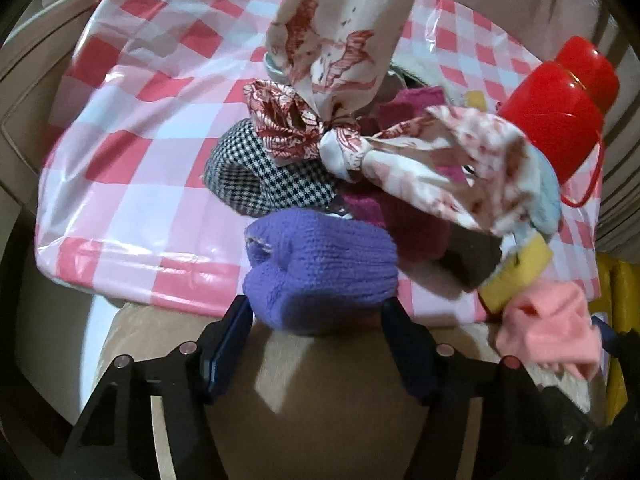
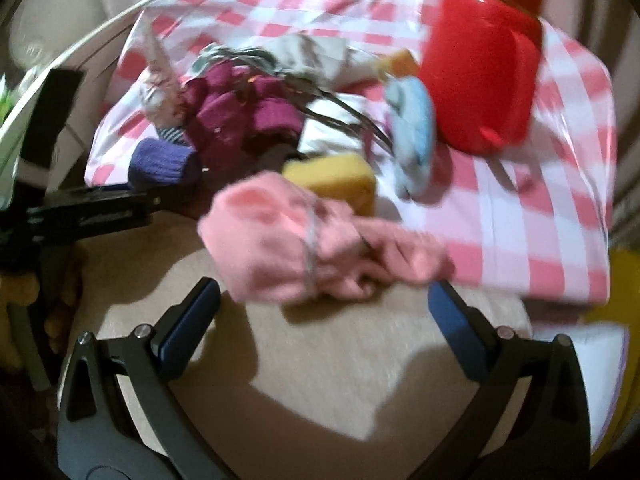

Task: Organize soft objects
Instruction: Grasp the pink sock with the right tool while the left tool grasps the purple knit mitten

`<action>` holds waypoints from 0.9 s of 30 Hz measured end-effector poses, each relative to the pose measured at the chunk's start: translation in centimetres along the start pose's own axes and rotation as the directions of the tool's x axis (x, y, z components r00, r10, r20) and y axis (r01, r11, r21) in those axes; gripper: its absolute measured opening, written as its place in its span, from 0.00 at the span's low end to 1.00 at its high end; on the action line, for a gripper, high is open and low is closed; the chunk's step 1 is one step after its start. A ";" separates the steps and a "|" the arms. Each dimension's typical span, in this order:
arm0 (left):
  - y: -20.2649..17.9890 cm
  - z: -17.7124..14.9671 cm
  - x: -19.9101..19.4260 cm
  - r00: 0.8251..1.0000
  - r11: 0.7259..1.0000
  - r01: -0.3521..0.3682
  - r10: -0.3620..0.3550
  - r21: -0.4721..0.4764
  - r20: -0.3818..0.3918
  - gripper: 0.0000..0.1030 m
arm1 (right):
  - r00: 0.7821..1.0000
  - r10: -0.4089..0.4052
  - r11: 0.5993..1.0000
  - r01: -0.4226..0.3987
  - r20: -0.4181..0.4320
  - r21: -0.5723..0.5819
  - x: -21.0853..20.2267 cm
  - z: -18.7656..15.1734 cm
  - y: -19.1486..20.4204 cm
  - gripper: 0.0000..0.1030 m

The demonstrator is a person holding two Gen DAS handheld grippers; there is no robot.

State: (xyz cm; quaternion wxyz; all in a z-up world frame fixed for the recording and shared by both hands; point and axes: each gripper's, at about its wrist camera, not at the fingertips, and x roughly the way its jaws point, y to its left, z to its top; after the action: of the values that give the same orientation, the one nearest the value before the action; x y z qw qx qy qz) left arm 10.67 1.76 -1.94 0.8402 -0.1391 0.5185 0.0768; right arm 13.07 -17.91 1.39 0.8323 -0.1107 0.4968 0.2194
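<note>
The purple knitted rolled sock (image 1: 320,272) lies crosswise between the left gripper (image 1: 316,320) fingers, which close on its sides at the near edge of the tabletop; its long axis runs left to right, open cuff leftward. The right gripper (image 2: 324,312) stands wide and holds nothing, just short of a crumpled pink soft cloth (image 2: 304,240). A glossy pink-and-white checked plastic cover (image 1: 132,128) dresses the tabletop, over beige floor.

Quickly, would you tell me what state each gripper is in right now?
Left gripper: closed on the purple knit item, pads at both its sides.
Right gripper: open, holding nothing; the pink cloth lies just ahead of its fingertips.
</note>
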 end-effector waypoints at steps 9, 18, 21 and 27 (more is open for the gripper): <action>-0.1 -1.5 -1.0 1.000 1.000 0.017 -0.017 0.005 0.024 0.38 | 0.996 0.088 0.996 -0.088 -0.020 -0.008 1.8 2.0 -0.1 0.67; 0.3 -1.3 -2.1 0.993 0.996 0.088 -0.086 -0.017 0.074 0.75 | 0.984 0.176 0.983 -0.178 0.030 0.054 0.9 0.3 -1.2 0.34; -0.1 -0.8 -2.4 0.994 0.997 0.080 -0.079 -0.018 0.073 0.77 | 0.981 0.189 0.979 -0.192 0.050 0.064 0.0 0.0 -1.3 0.32; -1.4 0.8 -1.6 0.998 0.999 0.040 -0.042 0.033 0.047 0.77 | 0.974 0.205 0.975 -0.212 0.096 0.064 -2.2 -1.3 -1.5 0.32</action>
State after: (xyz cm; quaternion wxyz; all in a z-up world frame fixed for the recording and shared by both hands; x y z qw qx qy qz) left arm 11.00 0.68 0.05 0.8558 -0.1345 0.4966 0.0546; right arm 11.89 -20.25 2.67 0.8295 -0.0173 0.4759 0.2917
